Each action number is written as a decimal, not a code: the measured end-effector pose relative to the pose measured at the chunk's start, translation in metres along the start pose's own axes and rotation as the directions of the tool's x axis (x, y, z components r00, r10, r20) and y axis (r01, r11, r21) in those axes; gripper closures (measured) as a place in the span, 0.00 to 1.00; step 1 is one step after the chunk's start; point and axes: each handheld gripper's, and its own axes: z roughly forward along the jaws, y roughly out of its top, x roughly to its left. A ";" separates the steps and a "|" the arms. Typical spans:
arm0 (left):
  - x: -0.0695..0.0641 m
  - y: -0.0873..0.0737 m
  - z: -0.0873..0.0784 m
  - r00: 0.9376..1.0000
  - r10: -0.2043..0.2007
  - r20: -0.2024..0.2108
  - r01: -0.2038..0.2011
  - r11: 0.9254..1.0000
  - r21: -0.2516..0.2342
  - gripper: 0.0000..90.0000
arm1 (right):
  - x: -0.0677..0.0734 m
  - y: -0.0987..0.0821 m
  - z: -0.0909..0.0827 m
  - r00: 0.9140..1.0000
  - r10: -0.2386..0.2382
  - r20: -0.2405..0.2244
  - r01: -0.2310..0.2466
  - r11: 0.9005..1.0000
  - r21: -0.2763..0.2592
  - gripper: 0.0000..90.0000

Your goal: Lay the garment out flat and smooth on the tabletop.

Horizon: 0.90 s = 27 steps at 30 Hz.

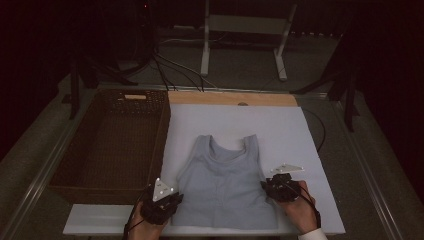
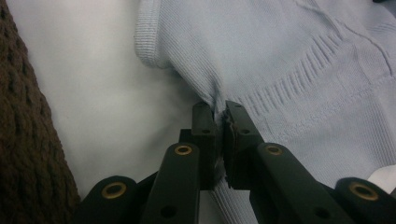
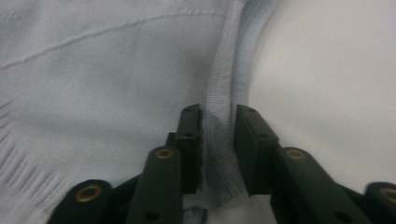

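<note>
Clamping the vest's (image 1: 223, 185) left side seam, the left gripper (image 2: 221, 122) holds firm, but the right gripper's (image 3: 218, 122) jaws stand apart around the armhole edge, which could slip free on the table (image 1: 300, 135).

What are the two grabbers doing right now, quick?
Left gripper: shut, pinching the edge of the light blue knit top.
Right gripper: jaws stand a little apart around the top's ribbed edge; no firm pinch can be seen.
</note>
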 end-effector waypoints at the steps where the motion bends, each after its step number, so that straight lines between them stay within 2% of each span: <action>1: 0.000 0.000 0.000 1.000 -0.001 0.000 0.001 1.000 -0.001 0.94 | 0.000 0.000 0.000 1.000 0.000 0.006 0.000 1.000 -0.002 0.76; 3: 0.000 0.000 0.000 1.000 -0.001 0.000 0.001 1.000 -0.003 0.94 | -0.001 0.000 0.000 1.000 -0.002 0.027 0.002 1.000 -0.007 0.73; 9: -0.001 0.001 0.000 1.000 0.000 0.000 0.000 1.000 -0.008 0.94 | -0.005 -0.001 0.003 0.999 0.021 0.033 -0.021 1.000 0.006 0.66; 13: -0.001 0.001 0.000 1.000 0.001 0.001 0.000 1.000 -0.013 0.94 | -0.008 -0.002 0.005 0.999 0.047 0.022 -0.047 0.999 0.019 0.62; 16: -0.002 0.001 0.000 1.000 0.002 0.002 -0.002 1.000 -0.015 0.94 | -0.010 -0.003 0.005 0.997 0.077 0.008 -0.077 0.997 0.028 0.62; 19: -0.002 0.001 0.000 1.000 0.001 0.003 -0.001 1.000 -0.017 0.93 | -0.011 -0.003 0.006 0.996 0.085 0.001 -0.085 0.996 0.029 0.62; 21: -0.002 0.001 0.000 1.000 -0.001 0.004 0.001 1.000 -0.018 0.93 | -0.011 -0.003 0.005 0.996 0.090 -0.011 -0.090 0.996 0.030 0.67; 23: -0.002 0.001 0.001 1.000 0.000 0.003 0.000 1.000 -0.017 0.93 | -0.010 -0.003 0.005 0.995 0.096 -0.032 -0.095 0.995 0.034 0.76; 24: -0.002 0.001 0.001 1.000 -0.001 0.003 0.001 1.000 -0.018 0.93 | -0.009 -0.003 0.004 0.994 0.102 -0.047 -0.100 0.994 0.045 0.84; 27: -0.003 0.002 0.002 1.000 -0.001 0.003 0.001 1.000 -0.020 0.93 | -0.007 -0.002 0.002 0.993 0.104 -0.052 -0.101 0.993 0.055 0.90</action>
